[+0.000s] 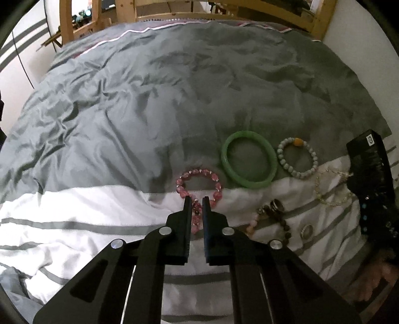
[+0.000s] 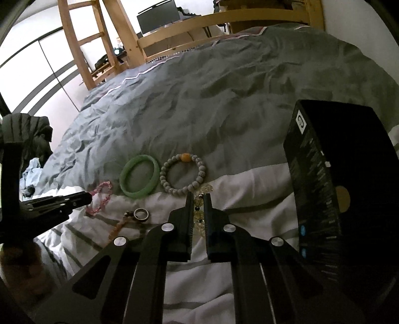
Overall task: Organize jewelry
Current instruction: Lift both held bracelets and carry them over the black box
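My left gripper (image 1: 197,200) pinches the pink bead bracelet (image 1: 198,185) at its six o'clock edge; my right gripper (image 2: 198,197) clamps the clear bead bracelet (image 2: 200,214). Next, I judge, lifting both toward the black box (image 2: 321,179) at three o'clock.

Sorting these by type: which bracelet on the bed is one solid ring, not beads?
The green bangle, between the pink beaded bracelet and the pale beaded bracelet with an orange bead; it alone is smooth and unbroken.

Rumpled grey-and-white duvet (image 1: 124,124), wooden bed frame (image 1: 321,22), monitor (image 2: 159,20) beyond
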The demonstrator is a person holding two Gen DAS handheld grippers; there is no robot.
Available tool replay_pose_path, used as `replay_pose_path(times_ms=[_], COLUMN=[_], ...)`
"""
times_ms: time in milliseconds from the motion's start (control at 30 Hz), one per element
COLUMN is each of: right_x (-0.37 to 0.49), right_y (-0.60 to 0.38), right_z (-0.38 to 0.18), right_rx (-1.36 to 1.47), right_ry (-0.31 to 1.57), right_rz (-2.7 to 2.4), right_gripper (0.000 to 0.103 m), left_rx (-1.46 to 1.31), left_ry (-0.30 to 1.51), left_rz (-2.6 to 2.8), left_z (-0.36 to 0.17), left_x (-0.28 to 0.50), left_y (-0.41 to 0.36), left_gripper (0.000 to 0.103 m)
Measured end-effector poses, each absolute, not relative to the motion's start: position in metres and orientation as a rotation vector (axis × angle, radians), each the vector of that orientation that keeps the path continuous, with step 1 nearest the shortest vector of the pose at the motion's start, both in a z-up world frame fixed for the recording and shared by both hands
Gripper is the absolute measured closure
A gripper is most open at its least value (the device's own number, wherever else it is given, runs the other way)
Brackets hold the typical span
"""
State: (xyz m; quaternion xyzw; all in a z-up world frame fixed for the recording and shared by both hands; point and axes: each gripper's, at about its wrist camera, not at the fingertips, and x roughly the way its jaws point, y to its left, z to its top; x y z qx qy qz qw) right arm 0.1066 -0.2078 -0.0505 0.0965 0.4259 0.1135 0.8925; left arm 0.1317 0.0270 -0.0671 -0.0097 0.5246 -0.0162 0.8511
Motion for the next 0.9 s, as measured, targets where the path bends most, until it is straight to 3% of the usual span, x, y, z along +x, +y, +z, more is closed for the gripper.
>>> replay_pose_path(times_ms=[33, 67, 100, 167, 233, 267, 300, 367, 400, 500, 600, 900], right_x=[0.104, 0.105, 0.105, 0.102, 0.101, 0.101, 0.1, 0.097, 0.095, 0.093, 0.091, 0.084], right_y=[-0.208, -0.208, -0.208, -0.212, -0.212, -0.213, -0.214, -0.215, -0.217, -0.221, -0.225, -0.236], right_z=[-0.05, -0.051, -0.05, -0.047, -0.043, -0.041, -0.04, -0.038, -0.037, -0.034, -0.031, -0.015], right_rx=[0.206, 0.214, 0.224, 0.238, 0.237, 0.239, 0.243, 0.242, 0.241, 0.251, 0.258, 0.278], right_ry=[0.88, 0.879, 0.879, 0.874, 0.865, 0.862, 0.859, 0.853, 0.852, 0.847, 0.834, 0.787], right_rz=[0.235, 0.239, 0.244, 0.254, 0.256, 0.258, 0.259, 0.256, 0.255, 0.249, 0.244, 0.253], right_gripper=[0.094, 0.094, 0.094, 0.094, 0.094, 0.094, 0.094, 0.094, 0.094, 0.094, 0.094, 0.094], left_rx=[-0.008, 0.009, 0.036, 0.083, 0.124, 0.119, 0.106, 0.099, 0.093, 0.083, -0.019, -0.055], left_ry=[1.103, 1.103, 1.101, 1.094, 1.105, 1.138, 1.176, 1.212, 1.201, 1.172, 1.162, 1.055], left_rz=[-0.029, -0.018, 0.003, 0.055, 0.089, 0.071, 0.053, 0.044, 0.035, 0.061, 0.057, 0.017], left_z=[-0.069, -0.074, -0.075, -0.08, -0.089, -0.097, -0.105, -0.113, -0.109, -0.099, -0.091, -0.07], left_x=[0.134, 0.135, 0.138, 0.145, 0.154, 0.161, 0.165, 0.166, 0.165, 0.16, 0.158, 0.148], left_y=[0.026, 0.022, 0.021, 0.021, 0.018, 0.019, 0.02, 0.021, 0.021, 0.026, 0.042, 0.039], left_gripper=[0.091, 0.077, 0.053, 0.019, 0.018, 0.02, 0.036, 0.044, 0.058, 0.088, 0.095, 0.096])
